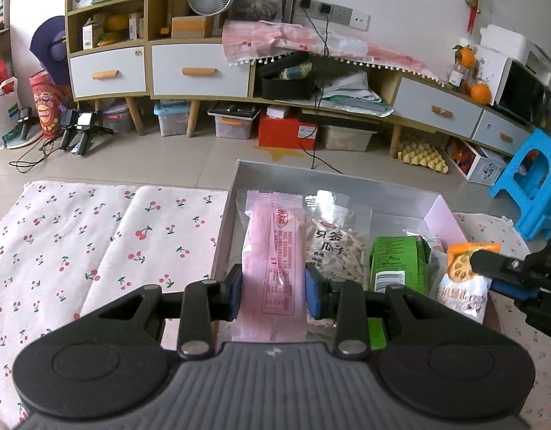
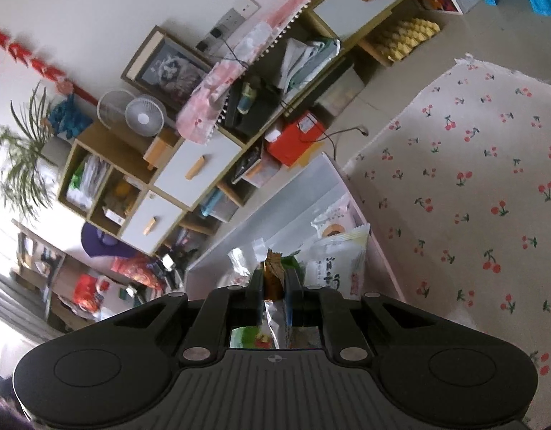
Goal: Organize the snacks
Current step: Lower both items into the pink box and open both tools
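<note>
The left hand-held gripper (image 1: 273,292) is clamped on a pink packet (image 1: 275,261), its blue pads pressing the packet's two long sides; the packet stands nearly upright over the left end of a shallow box (image 1: 347,182) that sits on the cherry-print cloth (image 1: 96,243) covering the counter. In the box, just right of the pink packet, lies a clear bag of pale seeds (image 1: 341,247), and beside that a green pack (image 1: 399,263) standing on edge. At the box's right end, the right hand-held gripper (image 1: 485,263) is closed on an orange-and-white packet (image 1: 463,279), pinching its orange top so that the white lower part hangs down toward the box's corner. The right wrist view shows the same grip from behind: the jaws are almost together on the thin orange edge (image 2: 273,270), with a white pack (image 2: 334,268) lying in the box just beyond. The cloth lies bare on both sides of the box.
</note>
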Demonstrator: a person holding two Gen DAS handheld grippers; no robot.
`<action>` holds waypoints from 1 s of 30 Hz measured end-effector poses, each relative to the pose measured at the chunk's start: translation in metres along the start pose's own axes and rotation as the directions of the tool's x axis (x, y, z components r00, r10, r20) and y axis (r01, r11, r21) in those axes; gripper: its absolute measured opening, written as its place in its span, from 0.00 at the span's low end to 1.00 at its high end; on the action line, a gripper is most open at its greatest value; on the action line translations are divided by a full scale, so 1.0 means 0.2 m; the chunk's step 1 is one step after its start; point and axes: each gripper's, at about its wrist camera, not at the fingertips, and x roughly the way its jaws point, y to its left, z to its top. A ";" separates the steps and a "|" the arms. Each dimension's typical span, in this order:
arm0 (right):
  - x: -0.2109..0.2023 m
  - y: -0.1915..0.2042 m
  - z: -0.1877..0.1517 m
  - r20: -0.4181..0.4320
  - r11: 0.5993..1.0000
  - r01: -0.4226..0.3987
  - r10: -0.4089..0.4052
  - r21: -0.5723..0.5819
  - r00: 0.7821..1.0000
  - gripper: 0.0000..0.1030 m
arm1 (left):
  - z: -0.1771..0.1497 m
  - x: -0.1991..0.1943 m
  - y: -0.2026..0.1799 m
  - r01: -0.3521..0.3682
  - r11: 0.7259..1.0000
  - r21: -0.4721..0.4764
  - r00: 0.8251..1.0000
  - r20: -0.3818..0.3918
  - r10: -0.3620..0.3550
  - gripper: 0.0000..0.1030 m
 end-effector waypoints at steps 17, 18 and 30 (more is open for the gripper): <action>-0.08 0.01 0.01 0.022 0.993 0.089 -0.088 -0.081 0.996 0.69 | -0.04 -0.11 -0.01 -0.021 1.000 0.000 1.000 -0.002 0.021 0.76; -0.09 0.01 0.01 0.019 0.992 0.093 -0.092 -0.087 0.996 0.71 | -0.04 -0.13 -0.02 -0.020 1.000 0.008 1.000 -0.003 0.021 0.77; -0.32 0.15 -0.06 -0.004 0.948 0.100 -0.106 -0.302 0.994 0.89 | -0.10 -0.33 0.01 -0.032 0.997 0.072 0.999 -0.036 0.035 0.95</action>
